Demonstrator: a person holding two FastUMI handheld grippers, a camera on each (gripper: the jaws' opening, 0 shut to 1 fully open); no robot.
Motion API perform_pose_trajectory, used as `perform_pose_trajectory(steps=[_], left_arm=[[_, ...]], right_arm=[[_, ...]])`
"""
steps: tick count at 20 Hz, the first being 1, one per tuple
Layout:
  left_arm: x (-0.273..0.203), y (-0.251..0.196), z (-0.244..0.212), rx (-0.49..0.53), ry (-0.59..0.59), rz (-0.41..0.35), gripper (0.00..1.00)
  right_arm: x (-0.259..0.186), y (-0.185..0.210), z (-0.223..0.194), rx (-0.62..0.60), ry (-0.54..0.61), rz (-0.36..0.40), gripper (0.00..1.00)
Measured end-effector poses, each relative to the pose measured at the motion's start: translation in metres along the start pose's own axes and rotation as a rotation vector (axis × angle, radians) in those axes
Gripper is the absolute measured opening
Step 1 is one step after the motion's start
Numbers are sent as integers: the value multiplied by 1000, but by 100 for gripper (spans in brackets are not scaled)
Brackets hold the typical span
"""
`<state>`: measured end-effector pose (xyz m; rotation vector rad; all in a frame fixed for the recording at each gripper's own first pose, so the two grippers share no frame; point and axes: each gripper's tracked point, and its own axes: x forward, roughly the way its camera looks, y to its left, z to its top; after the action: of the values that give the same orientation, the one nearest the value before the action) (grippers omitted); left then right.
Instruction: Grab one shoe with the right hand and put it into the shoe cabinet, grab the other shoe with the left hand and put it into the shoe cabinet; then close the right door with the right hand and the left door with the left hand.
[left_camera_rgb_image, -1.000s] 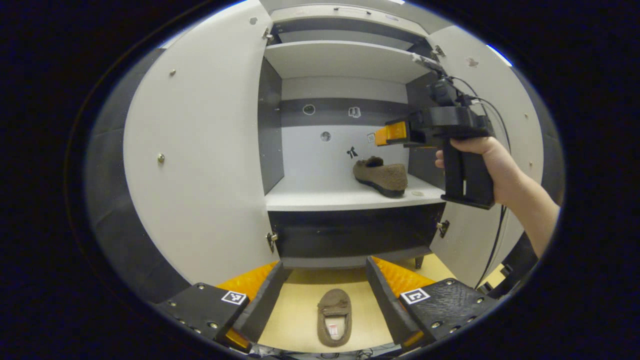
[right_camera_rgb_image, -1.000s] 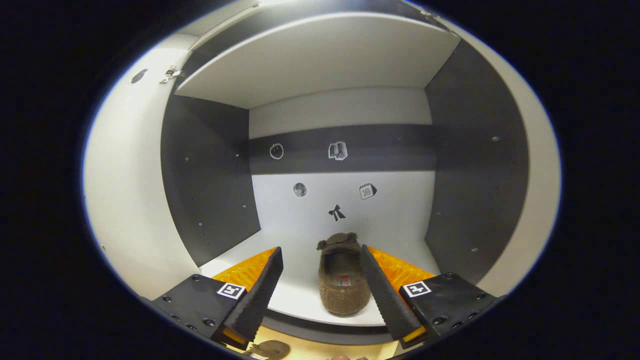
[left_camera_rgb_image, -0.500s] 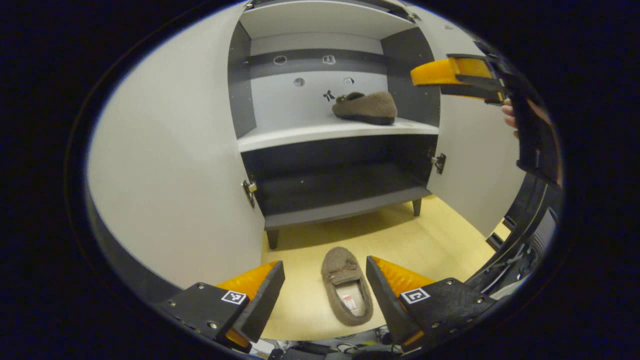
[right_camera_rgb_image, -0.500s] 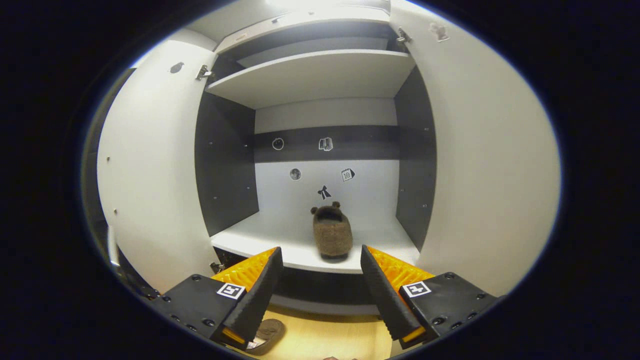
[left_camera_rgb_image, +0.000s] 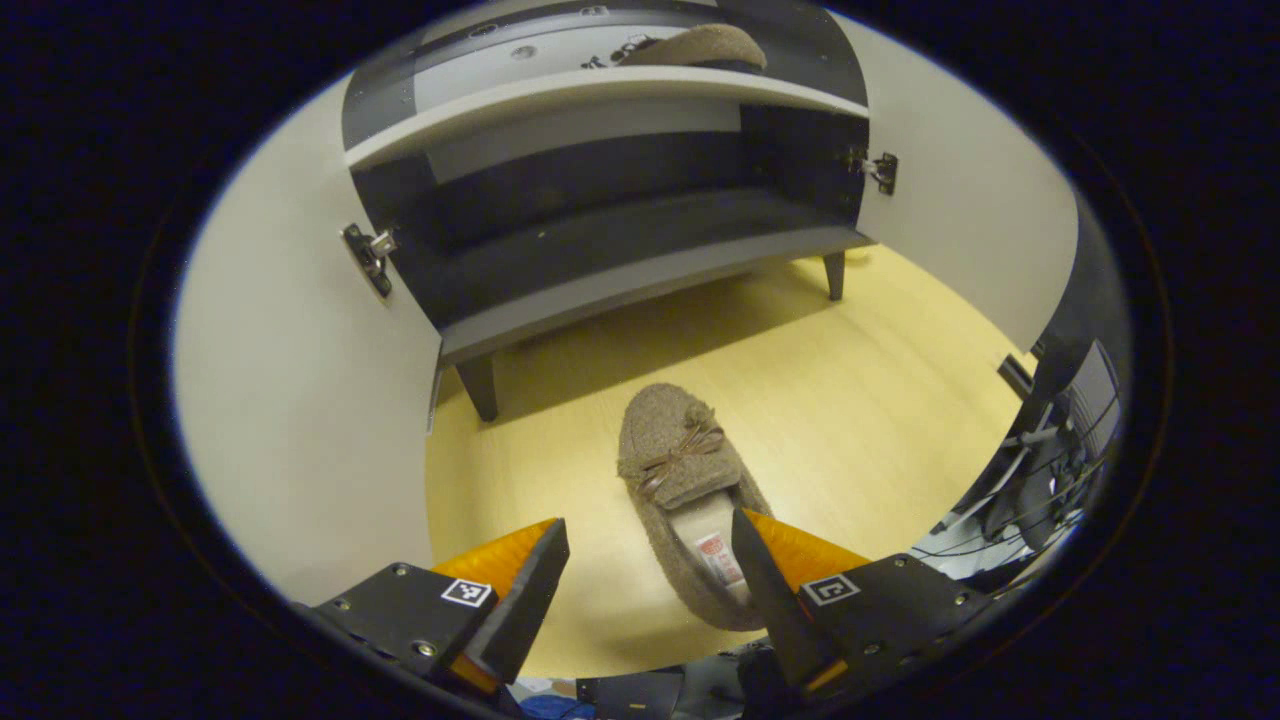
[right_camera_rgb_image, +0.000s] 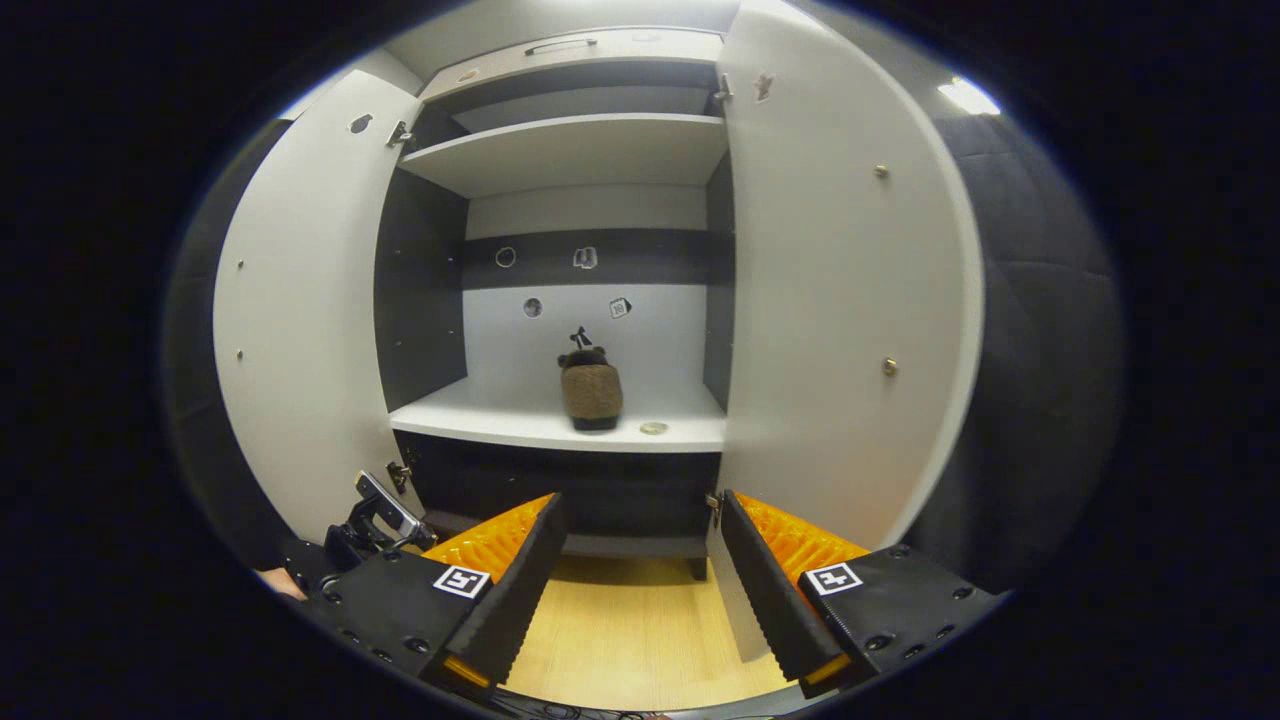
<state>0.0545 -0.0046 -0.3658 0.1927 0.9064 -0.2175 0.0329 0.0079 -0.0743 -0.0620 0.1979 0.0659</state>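
Shoe (right_camera_rgb_image: 591, 392) on cabinet shelf (right_camera_rgb_image: 520, 424); other shoe (left_camera_rgb_image: 690, 500) on floor (left_camera_rgb_image: 850, 400).

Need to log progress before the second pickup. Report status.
Left gripper open, low over the slipper on the floor. Right gripper open, empty. Other slipper on the cabinet shelf. Both doors open, nothing in the way.

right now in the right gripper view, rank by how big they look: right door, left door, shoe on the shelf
1. right door, though it is nearer the camera
2. left door, seen at more of an angle
3. shoe on the shelf, smallest and farthest back
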Motion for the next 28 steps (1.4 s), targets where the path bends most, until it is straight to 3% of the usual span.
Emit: perform_pose_trajectory(steps=[1,2,5,6,7,8,9,12,13,14,15,16,19,21,24,25,26,27,28], left_arm=[[8,1,-3,7,15,2,100],[16,2,-8,9,36,0,95],[36,3,-4,-9,38,-13,96],[44,1,-2,-17,38,-25,100],[50,0,-2,-24,49,-33,92],[53,0,-4,-37,58,-41,100],[61,0,-5,-57,64,-41,93],[74,-1,-9,-150,99,-56,58],[71,-2,-9,-157,108,-60,58],[70,-1,-7,-148,104,-63,48],[71,-3,-6,-137,108,-75,58],[70,-2,-10,-131,120,-80,58],[68,-6,-7,-215,124,-75,40],[72,-10,-13,-238,130,-75,34],[71,-10,-15,-250,151,-55,46],[68,1,-11,-232,132,14,40],[76,0,-14,-247,132,43,13],[77,0,-14,-228,135,60,7],[76,0,-10,-211,124,75,7]], right_arm=[[-10,-9,-5,-1,8,-23,99],[-18,-20,-12,-9,20,-52,99],[-44,-45,-38,-18,91,-119,98],[-53,-58,-41,-10,89,-159,99],[-63,-71,-40,-1,70,-204,96],[-72,-83,-40,5,55,-248,100],[-81,-96,-39,6,48,-291,97],[-99,-135,-42,11,52,-400,100],[-101,-147,-39,18,43,-423,97],[-101,-157,-35,18,27,-441,97],[-100,-170,-30,10,10,-465,97],[-98,-183,-23,2,-7,-486,100],[-91,-212,-7,-11,-47,-520,100],[-81,-225,-2,-10,-63,-524,97],[-60,-239,-2,-2,-78,-502,100],[-52,-244,-2,-4,-81,-496,100],[-45,-249,-2,-8,-85,-489,97],[-39,-252,-2,-12,-87,-485,97],[-33,-258,-4,-11,-88,-480,100]])
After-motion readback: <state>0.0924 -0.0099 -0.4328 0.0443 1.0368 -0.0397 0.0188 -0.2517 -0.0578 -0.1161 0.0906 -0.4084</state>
